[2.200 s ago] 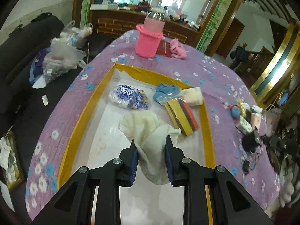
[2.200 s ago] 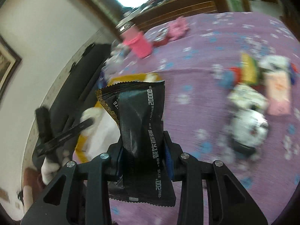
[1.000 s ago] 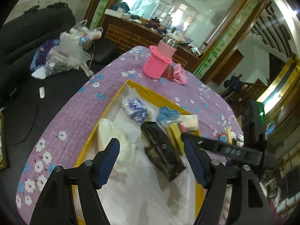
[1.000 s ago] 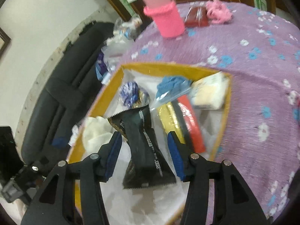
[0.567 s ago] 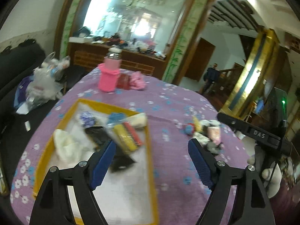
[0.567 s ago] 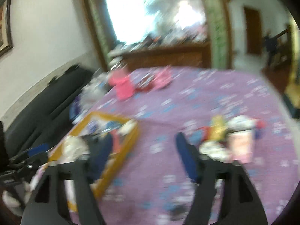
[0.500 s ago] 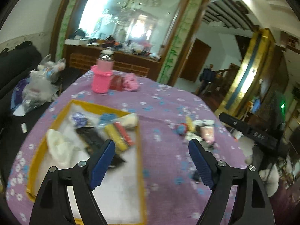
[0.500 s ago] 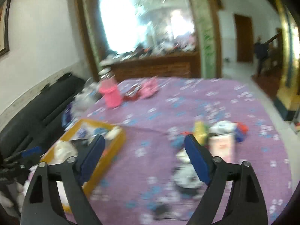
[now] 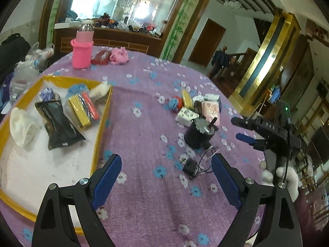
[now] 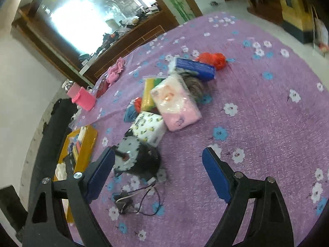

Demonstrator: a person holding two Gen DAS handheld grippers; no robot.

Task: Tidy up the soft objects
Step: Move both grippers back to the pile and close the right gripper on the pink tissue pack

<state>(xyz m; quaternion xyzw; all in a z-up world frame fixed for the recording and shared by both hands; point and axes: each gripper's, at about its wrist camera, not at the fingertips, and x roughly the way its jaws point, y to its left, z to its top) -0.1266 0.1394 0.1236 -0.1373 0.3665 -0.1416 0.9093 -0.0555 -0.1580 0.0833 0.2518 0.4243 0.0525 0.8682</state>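
Both grippers' jaws gape empty; right gripper (image 10: 156, 175) should straddle pink tissue pack (image 10: 175, 103) squarely, avoiding motor (image 10: 137, 160).

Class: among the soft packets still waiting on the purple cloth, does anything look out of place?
Yes. A black metal motor with a grey geared end and a small black part trailing loose wires lie beside the pink tissue pack; both look hard, not soft.

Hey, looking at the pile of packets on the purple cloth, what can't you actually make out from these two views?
- Dark hairy bundle, right wrist view: mostly covered by the pink tissue pack.
- Blue knit thing, right wrist view: half hidden behind the yellow packet.
- Print on the black pouch in the yellow tray, left wrist view: too small.
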